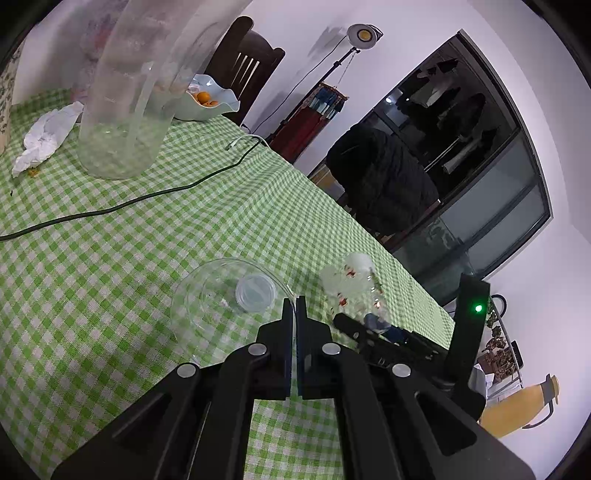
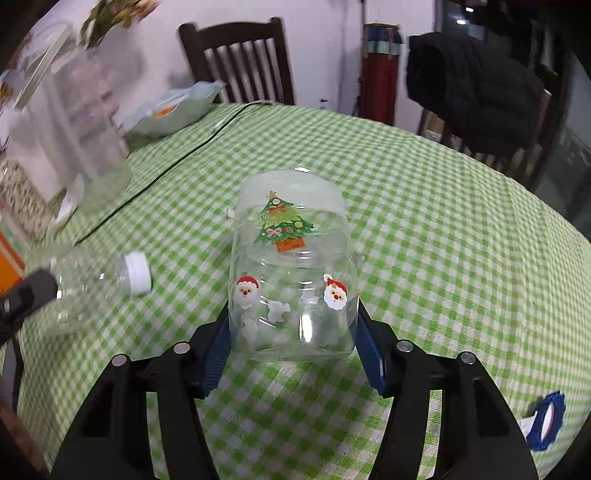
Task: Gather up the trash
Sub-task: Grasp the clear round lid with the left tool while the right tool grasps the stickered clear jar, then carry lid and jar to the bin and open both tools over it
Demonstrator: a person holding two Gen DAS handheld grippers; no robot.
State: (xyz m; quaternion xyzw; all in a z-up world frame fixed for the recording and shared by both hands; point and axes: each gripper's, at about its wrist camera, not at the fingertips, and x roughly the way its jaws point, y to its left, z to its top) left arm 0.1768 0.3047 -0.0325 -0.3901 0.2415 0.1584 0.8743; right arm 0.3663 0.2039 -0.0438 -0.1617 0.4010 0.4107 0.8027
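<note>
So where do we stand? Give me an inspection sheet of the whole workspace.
Surface: green checked tablecloth, flat.
Job's things: sticker-covered clear jar on its side; clear plastic bottle, capped; crumpled tissue far off.
Clutter: tall clear container; fruit bowl; blue-and-white item at the table edge.
Grippers: left gripper shut on the bottle's edge; right gripper, pads against the jar's sides.
Cables: dark cable across the cloth.
Surroundings: wooden chair; black jacket on another chair; lamp.
</note>
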